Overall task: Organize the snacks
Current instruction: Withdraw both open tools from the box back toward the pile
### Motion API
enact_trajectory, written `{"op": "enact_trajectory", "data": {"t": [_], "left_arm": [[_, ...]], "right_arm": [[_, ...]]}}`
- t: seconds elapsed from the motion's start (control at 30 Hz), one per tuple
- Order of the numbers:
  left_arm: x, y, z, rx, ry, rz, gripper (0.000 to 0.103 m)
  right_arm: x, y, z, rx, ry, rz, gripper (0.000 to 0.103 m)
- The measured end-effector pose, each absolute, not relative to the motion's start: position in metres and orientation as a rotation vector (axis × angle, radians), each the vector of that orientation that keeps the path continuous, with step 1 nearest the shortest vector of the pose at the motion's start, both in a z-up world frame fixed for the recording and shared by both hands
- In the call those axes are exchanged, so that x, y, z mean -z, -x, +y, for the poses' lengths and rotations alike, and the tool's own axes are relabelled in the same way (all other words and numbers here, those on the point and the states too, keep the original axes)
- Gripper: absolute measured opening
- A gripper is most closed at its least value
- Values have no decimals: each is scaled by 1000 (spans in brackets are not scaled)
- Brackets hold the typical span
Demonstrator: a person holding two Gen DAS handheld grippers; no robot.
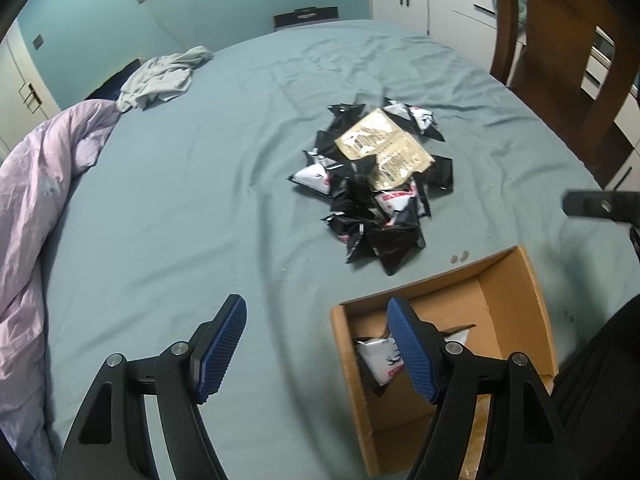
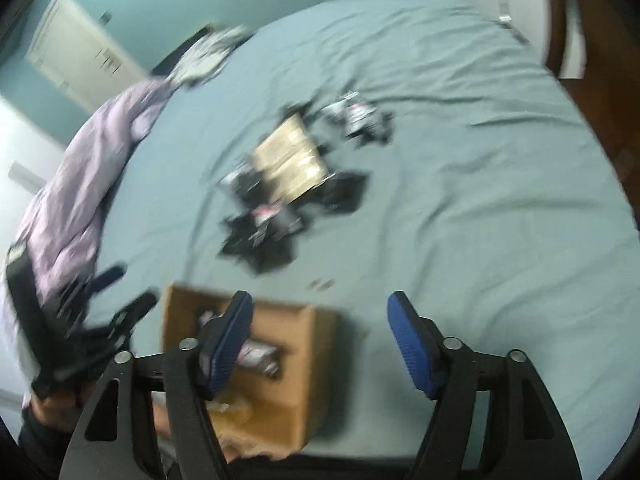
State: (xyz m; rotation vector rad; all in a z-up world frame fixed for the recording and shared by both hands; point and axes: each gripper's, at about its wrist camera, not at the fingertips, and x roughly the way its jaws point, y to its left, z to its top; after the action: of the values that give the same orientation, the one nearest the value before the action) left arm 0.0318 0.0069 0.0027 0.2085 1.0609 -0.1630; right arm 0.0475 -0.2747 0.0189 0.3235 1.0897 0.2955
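Glossy black-and-white foil snack packets [image 1: 372, 196] are lying heaped mid-bed on the teal sheet [image 1: 200, 200], one already sitting in the brown cardboard box [image 1: 520, 280] near its front edge; looking light, crinkly, slippery, so pinching a sealed edge; left gripper [image 1: 316, 352] and right gripper [image 2: 320, 344] both gaping empty.

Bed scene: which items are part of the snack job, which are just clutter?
Job:
snack pile
tan packet
box
packet in box

Clutter:
pink duvet
grey cloth
chair
cabinet
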Motion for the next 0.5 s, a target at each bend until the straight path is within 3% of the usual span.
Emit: {"op": "enact_trajectory", "data": {"t": [0.5], "left_arm": [[-1,-34,-11,212,-223,1078,77]], "right_arm": [[4,-53,-251,-199,-196,1036,71]]}}
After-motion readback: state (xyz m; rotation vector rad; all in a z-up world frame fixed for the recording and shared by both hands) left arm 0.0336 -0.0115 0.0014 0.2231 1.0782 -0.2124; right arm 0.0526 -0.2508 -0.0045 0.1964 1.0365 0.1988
